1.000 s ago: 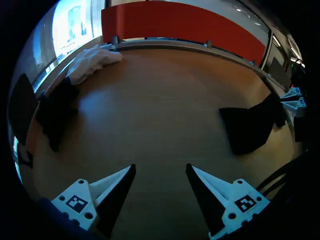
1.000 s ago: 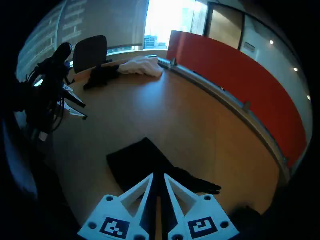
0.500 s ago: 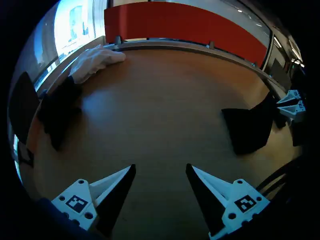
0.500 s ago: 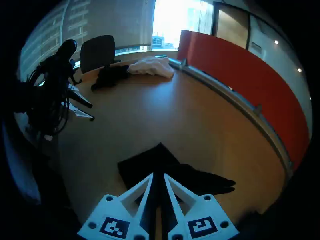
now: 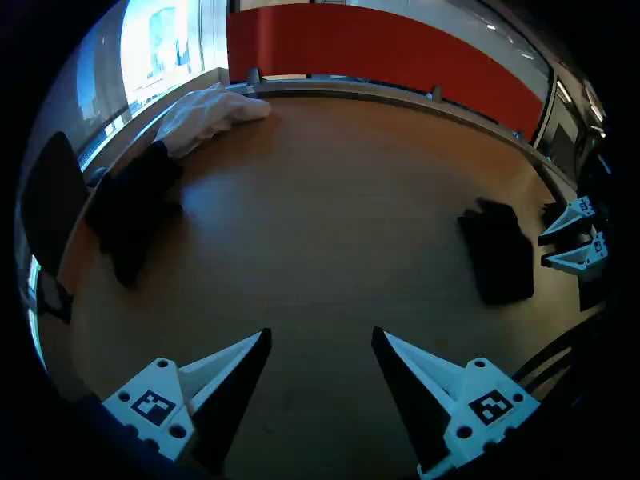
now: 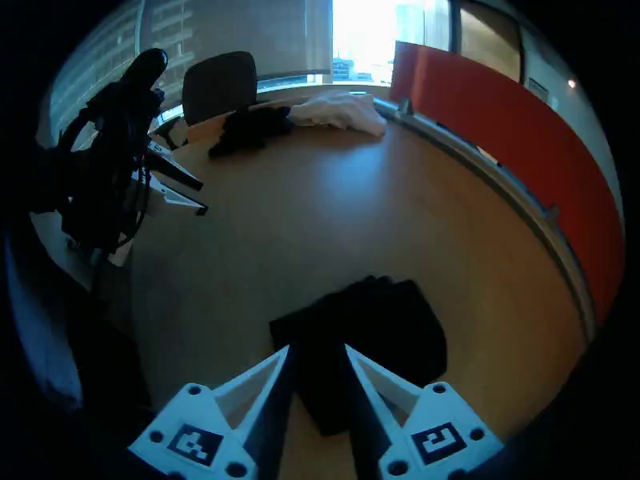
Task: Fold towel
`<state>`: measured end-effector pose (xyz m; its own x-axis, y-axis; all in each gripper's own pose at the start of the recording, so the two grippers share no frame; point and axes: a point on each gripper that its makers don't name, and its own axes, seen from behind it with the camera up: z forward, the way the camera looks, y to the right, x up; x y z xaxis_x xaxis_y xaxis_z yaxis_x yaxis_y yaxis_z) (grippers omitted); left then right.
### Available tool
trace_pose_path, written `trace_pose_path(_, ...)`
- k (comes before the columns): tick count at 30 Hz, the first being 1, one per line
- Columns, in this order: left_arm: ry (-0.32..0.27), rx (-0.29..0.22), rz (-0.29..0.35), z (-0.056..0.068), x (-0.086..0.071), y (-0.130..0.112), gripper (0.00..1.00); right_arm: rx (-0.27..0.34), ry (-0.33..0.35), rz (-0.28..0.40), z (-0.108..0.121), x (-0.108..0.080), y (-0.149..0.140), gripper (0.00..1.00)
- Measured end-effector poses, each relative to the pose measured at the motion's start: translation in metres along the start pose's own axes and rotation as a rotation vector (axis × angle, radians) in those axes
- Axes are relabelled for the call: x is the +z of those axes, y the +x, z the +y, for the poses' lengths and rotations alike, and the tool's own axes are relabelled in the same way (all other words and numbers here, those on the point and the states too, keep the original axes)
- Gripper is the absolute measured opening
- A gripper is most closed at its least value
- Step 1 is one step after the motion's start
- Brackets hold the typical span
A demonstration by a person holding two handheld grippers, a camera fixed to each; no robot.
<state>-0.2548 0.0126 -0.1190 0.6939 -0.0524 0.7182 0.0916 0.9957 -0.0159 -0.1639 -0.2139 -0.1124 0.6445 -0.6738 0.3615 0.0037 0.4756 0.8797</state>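
1. Left gripper view. Left gripper (image 5: 320, 376) in the foreground, fingers spread wide with nothing between them, over a brown wooden tabletop (image 5: 320, 200). Folded black fabric towel (image 5: 498, 260) flat on the tabletop at far right, just beside the right gripper (image 5: 542, 253). Crumpled white cloth heap (image 5: 210, 116) and dark cloth heap (image 5: 132, 208) side by side at the far left edge; long red partition panel (image 5: 384, 56) behind.
2. Right gripper view. Right gripper (image 6: 316, 376) with fingers slightly parted, clamped on nothing; towel (image 6: 376, 328) flat directly ahead, its near edge visible in the gap between them, contact impossible to judge. Left gripper (image 6: 188, 192) well apart at left, fingers spread. Dark office chair (image 6: 220, 84) beyond the two heaps.
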Motion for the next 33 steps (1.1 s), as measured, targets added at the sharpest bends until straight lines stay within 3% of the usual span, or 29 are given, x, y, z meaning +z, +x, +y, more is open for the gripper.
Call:
trace_pose_path(6,0.002,0.0,0.0,-0.002,-0.001,-0.002,0.93,0.029,-0.008,-0.006,0.004,-0.002,-0.006,0.6)
trace_pose_path(19,-0.004,0.009,0.007,0.003,-0.001,0.003,0.93,0.055,-0.04,-0.01,0.014,-0.007,-0.018,0.62)
trace_pose_path(33,-0.003,0.01,0.005,0.004,-0.002,0.0,0.93,0.088,-0.062,-0.071,0.014,-0.002,-0.061,0.66)
